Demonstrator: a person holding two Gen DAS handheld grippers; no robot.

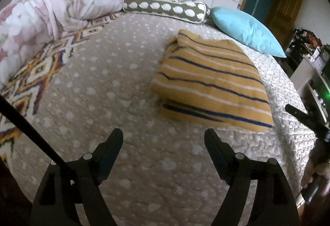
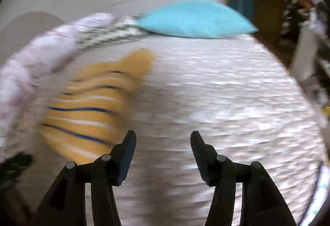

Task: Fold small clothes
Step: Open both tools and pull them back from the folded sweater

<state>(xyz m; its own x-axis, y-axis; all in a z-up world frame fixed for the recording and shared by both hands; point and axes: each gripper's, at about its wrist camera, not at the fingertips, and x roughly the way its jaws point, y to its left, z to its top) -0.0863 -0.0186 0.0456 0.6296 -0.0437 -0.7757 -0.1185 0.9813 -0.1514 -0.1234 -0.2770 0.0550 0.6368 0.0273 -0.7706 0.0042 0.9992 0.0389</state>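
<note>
The fingers (image 1: 115,139) of both grippers are standing spread, gripping nothing; the striped cloth (image 1: 212,85) is lying folded at 1 o'clock on the bed (image 1: 107,85).

I see a big bed (image 1: 107,85) with a bumpy gray cover with white spots. A folded yellow cloth with blue and white stripes (image 1: 212,85) lies flat on it. At the far side sit a blue pillow (image 1: 247,30), a long brown pillow with white dots (image 1: 165,7), a pink flowery blanket (image 1: 51,9) and a zigzag patterned blanket (image 1: 31,81).
</note>
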